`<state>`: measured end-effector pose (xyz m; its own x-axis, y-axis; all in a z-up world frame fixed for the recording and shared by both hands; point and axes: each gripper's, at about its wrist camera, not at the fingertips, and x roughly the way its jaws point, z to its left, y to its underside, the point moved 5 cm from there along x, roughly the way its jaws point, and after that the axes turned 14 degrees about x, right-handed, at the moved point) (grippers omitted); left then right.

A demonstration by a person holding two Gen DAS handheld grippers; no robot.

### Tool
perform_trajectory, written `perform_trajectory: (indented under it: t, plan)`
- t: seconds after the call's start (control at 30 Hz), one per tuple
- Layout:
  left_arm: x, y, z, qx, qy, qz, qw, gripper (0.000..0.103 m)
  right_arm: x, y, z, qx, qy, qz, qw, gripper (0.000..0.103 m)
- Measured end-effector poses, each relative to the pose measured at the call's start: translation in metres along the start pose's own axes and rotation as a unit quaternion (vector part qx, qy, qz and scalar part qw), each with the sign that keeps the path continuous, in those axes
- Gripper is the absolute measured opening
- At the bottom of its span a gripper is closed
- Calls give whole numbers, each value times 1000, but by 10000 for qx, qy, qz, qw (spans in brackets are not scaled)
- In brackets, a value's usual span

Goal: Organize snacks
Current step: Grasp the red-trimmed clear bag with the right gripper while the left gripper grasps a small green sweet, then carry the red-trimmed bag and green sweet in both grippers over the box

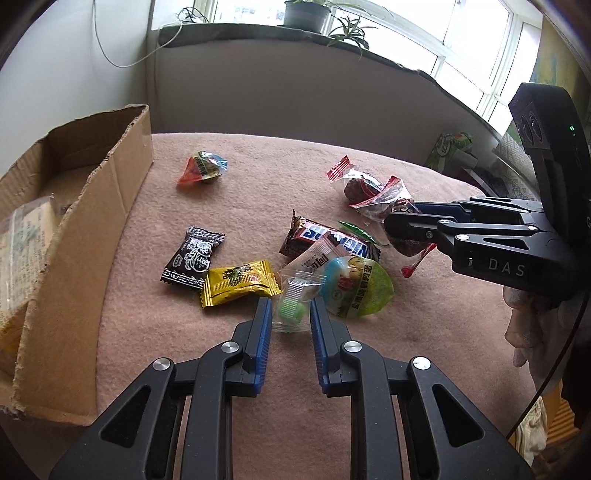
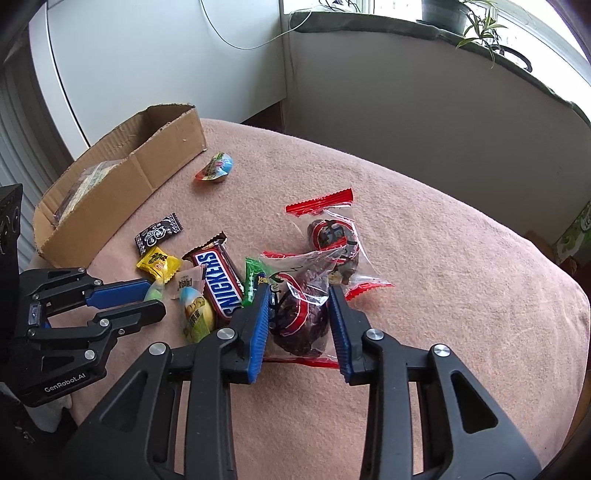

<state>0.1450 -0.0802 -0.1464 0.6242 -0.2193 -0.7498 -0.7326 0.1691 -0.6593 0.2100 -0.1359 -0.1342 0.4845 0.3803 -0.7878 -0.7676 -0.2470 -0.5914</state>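
Observation:
Snacks lie on a pink blanket [image 1: 258, 184]. My left gripper [image 1: 291, 314] is open, its blue pads either side of a clear packet with a green candy [image 1: 291, 308], seen from the right wrist too [image 2: 153, 293]. My right gripper [image 2: 299, 299] is open around a clear red-edged packet of dark dried fruit [image 2: 301, 321]; it also shows in the left wrist view [image 1: 406, 236]. A second such packet [image 2: 332, 236] lies behind. A Snickers bar [image 2: 218, 280], a green-blue egg pack [image 1: 356, 290], a yellow candy [image 1: 238, 282], a black candy [image 1: 192, 258] and a jelly cup [image 1: 203, 168] lie around.
An open cardboard box [image 1: 110, 206] stands at the left with a packaged item inside [image 1: 22, 236]. A white sachet [image 1: 314, 258] rests on the Snickers bar. A wall and a windowsill with plants [image 1: 306, 14] stand behind. The blanket drops off at the right edge.

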Motion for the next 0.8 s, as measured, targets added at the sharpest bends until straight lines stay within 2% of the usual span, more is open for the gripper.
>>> perform_trajectory:
  t: [0.47, 0.8]
  plan:
    - [-31, -4, 2, -73, 15, -311, 9995, 19, -30, -2, 1, 119, -82, -282, 9995, 33]
    - [-71, -9, 13, -105, -101, -671, 9976, 19, -58, -14, 23, 54, -251, -575, 9980, 32]
